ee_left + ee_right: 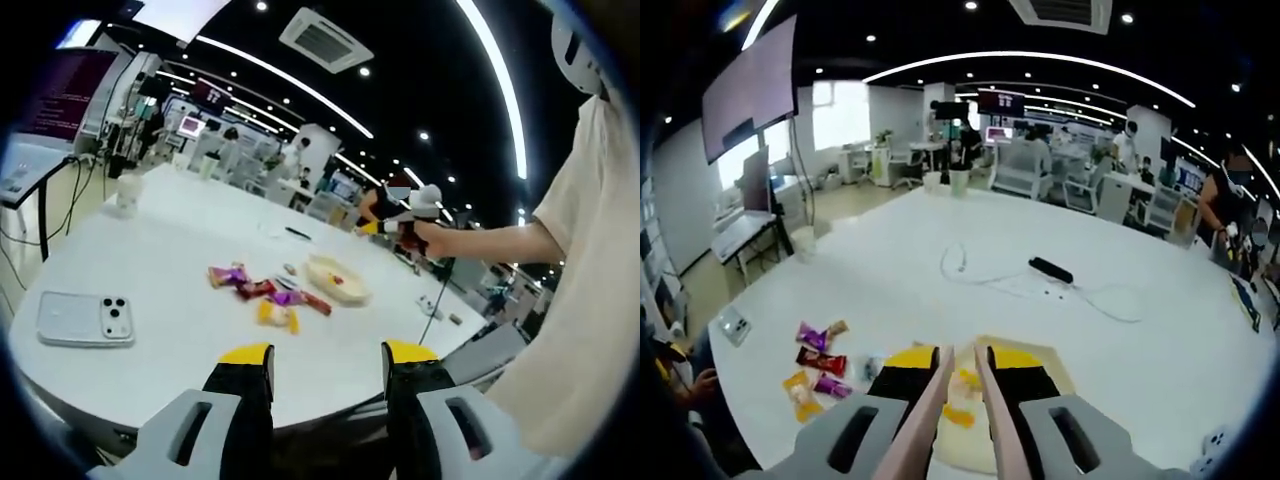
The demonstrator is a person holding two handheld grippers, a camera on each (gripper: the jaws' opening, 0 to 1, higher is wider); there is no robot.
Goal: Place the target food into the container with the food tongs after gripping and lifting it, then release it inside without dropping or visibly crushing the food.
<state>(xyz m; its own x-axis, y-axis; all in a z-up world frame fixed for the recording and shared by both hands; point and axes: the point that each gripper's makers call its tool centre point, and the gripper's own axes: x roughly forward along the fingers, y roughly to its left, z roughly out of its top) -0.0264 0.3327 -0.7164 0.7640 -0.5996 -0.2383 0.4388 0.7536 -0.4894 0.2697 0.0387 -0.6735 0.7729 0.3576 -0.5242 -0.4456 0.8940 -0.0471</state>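
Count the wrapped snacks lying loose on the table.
About 5 in the left gripper view: purple-orange, dark red, purple, red, yellow, clustered beside the container. Overlaps may hide more.

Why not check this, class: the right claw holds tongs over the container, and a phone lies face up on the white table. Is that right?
Not quite: the phone lies face down, its camera lenses upward, as the left gripper view shows. The rest holds: the right claw holds the tongs over the container on the white table.
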